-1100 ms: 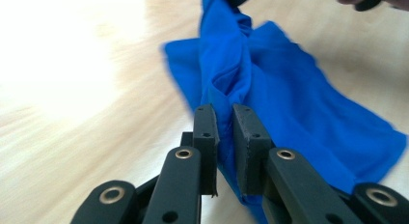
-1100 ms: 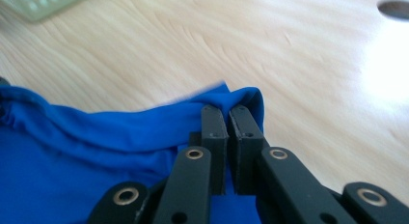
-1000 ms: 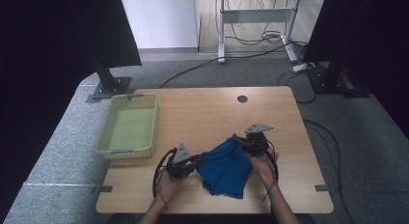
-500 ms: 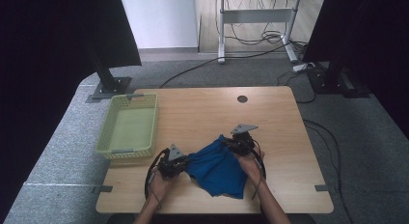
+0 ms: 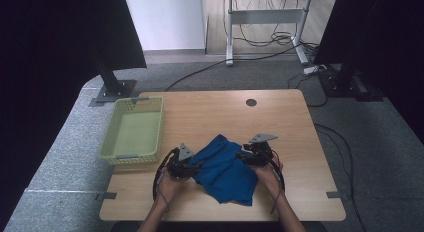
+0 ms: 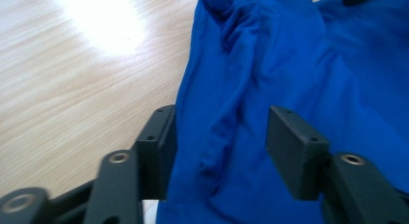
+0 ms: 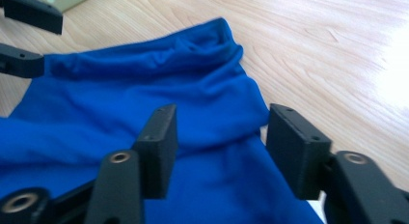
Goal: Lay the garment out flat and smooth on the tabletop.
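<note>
A crumpled blue cloth lies on the wooden table, near its front edge. My left gripper sits at the cloth's left edge and my right gripper at its right edge. Both have just been opening. In the left gripper view the blue cloth lies loose between the parted jaws of the left gripper, the pads not pressing on it. The right gripper view shows the same: the cloth runs under and between the spread jaws of the right gripper.
A pale green mesh basket stands at the table's left side, with nothing in it that I can see. A round cable hole is near the far edge. Black stands and cables sit on the grey floor beyond.
Both grippers have let go of the cloth and their jaws now stand apart. The cloth has shifted left and settled flatter on the table, with both hands lower.
</note>
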### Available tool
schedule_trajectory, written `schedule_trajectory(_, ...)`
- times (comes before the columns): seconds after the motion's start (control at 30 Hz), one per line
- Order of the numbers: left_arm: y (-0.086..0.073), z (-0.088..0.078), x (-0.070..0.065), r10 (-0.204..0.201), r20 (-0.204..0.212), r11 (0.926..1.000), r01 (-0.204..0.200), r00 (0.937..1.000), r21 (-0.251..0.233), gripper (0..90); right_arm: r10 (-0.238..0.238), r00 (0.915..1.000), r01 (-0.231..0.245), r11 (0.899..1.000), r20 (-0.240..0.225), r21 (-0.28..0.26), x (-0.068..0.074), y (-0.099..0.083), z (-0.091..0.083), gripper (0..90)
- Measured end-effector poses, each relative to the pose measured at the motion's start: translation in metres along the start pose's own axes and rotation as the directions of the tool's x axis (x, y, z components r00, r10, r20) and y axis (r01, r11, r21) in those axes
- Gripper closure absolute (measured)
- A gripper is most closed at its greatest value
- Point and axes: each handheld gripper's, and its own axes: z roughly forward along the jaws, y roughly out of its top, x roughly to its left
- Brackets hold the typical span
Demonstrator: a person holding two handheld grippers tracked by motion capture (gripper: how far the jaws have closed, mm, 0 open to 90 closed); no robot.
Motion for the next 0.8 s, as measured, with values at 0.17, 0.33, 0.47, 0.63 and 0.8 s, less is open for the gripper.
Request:
schedule_trajectory(0.17,0.003,0.022,-0.006,0.013,0.008,0.9996,-0.013,0.9999,0.024,38.5,0.005,0.9999,-0.005,1.000,0.017,0.030,0.002,-0.017,-0.013,31.8)
schedule_trajectory(0.33,0.000,0.033,-0.004,0.009,-0.038,0.9991,-0.008,0.9992,0.041,37.2,-0.020,0.9997,0.018,0.996,0.015,0.091,0.007,-0.029,-0.015,26.2)
schedule_trajectory(0.47,-0.003,0.037,-0.001,-0.019,-0.040,0.9993,0.020,0.9990,0.030,36.5,-0.023,0.9997,0.022,0.994,0.012,0.103,0.008,-0.031,-0.014,24.6)
schedule_trajectory(0.63,-0.005,0.033,0.007,-0.036,-0.107,0.9981,0.041,0.9937,0.045,36.6,-0.060,0.9978,0.055,0.990,0.030,0.134,0.007,-0.037,-0.018,22.7)
schedule_trajectory(0.8,-0.011,0.028,0.017,-0.085,-0.134,0.9946,0.092,0.9874,0.047,37.5,-0.072,0.9946,0.060,0.987,0.075,0.146,-0.005,-0.042,-0.028,22.8)
